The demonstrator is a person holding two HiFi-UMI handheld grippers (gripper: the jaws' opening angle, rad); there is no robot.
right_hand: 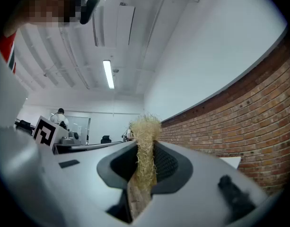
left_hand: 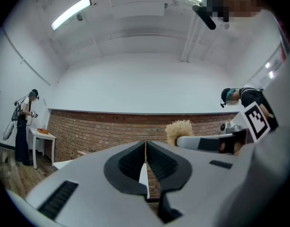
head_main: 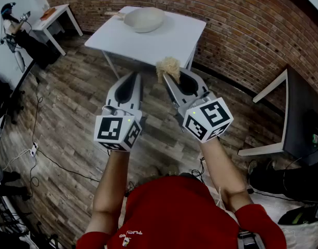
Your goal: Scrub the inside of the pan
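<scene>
— What was nearest in the head view?

— The person's red shirt [head_main: 169,211] at 6 o'clock. Both forearms reached up toward 12 over the wooden floor [head_main: 70,118].

— And the left tongs [left_hand: 145,143]?

— Clenched on nothing. In the left gripper view the two dark pads met edge to edge, with only air ahead of them.

— The right tongs [right_hand: 145,145]?

— Clamped on a straw-coloured fibre scrubber [right_hand: 145,126]. Its frayed tuft stuck out past the tips. In the head view it showed at 1 o'clock of the left tongs, just beside them.

— Where was the pan [head_main: 144,18]?

— Farther off, at 12 o'clock. It rested on the white tabletop [head_main: 174,40], toward the far left part, with its handle pointing to 9 o'clock. Neither pair of tongs touched it; both were held in the air, well apart from it.

— Beyond that?

— A brick wall [head_main: 226,30] ran behind the tabletop, from 11 round to 3 o'clock.
</scene>
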